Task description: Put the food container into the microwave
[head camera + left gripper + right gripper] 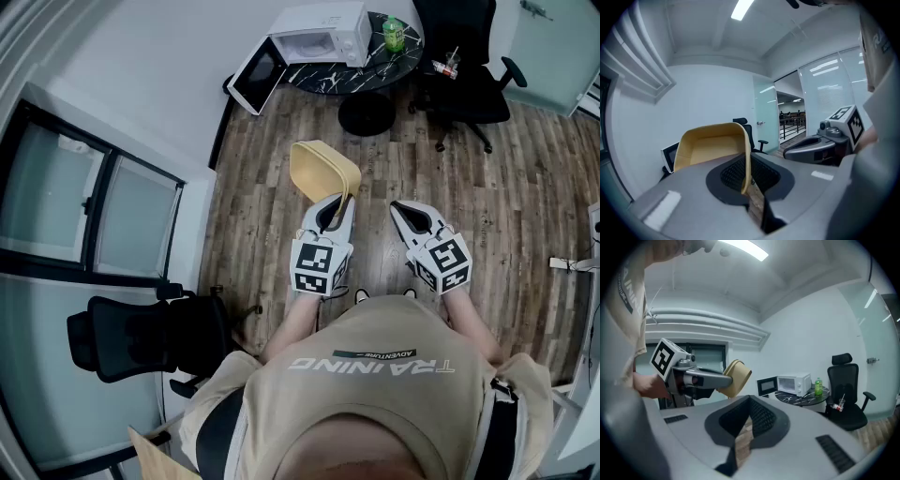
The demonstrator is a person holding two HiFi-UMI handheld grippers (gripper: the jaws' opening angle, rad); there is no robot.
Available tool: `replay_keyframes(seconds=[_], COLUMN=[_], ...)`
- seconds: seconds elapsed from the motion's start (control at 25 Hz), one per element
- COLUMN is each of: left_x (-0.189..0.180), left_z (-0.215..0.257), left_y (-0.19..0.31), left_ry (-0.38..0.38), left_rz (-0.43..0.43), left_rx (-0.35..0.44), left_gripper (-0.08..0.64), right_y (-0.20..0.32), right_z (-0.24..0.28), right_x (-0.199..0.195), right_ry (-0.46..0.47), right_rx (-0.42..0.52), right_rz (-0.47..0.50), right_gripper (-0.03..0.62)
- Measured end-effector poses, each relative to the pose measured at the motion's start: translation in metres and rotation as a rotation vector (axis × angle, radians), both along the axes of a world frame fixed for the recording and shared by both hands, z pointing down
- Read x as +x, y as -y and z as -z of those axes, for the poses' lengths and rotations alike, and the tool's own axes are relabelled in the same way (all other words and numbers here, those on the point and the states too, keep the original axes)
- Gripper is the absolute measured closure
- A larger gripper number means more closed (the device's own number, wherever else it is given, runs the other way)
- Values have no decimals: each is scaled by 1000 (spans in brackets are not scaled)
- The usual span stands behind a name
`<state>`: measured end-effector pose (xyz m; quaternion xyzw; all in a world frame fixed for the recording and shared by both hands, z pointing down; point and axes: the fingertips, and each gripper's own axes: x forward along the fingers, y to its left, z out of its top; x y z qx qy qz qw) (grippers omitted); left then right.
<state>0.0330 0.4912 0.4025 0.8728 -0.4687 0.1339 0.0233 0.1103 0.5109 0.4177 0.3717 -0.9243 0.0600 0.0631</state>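
Observation:
A yellow food container [322, 167] hangs tilted in the air, and my left gripper [341, 201] is shut on its side wall. In the left gripper view that thin wall [746, 159] runs down between the jaws. My right gripper [397, 207] is beside it on the right, shut with nothing in it, and its jaws meet over the wood floor in its own view [749, 420]. The white microwave [322, 32] stands far ahead on a round black table [375, 67] with its door [255, 79] swung open. The right gripper view also shows the microwave [794, 382] and the held container [737, 372].
A green bottle [394, 34] stands on the table right of the microwave. A black office chair [466, 67] is at the table's right, and another chair [141, 333] is near my left side. Glass partitions [94, 206] line the left wall.

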Motion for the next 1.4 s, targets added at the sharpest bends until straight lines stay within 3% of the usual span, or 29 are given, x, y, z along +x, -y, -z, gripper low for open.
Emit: replay_keyframes(seconds=[0.68,1.2,1.4], left_x=[-52,-69,-67], left_z=[-31,-63,-68], left_y=[-14,13,27], left_ry=[-34,-32,-51], left_rz=[25,-113,-108], left_rx=[-70,-125,-147], left_gripper=[531,531,531], right_y=[-8,10,19], right_z=[-20,-57,-70], right_x=[-59,-89,-83], right_ry=[-8,-38,-43], right_rx=[-57,-125,-151], right_rz=[34,-59,-61], right_gripper=[581,581,581])
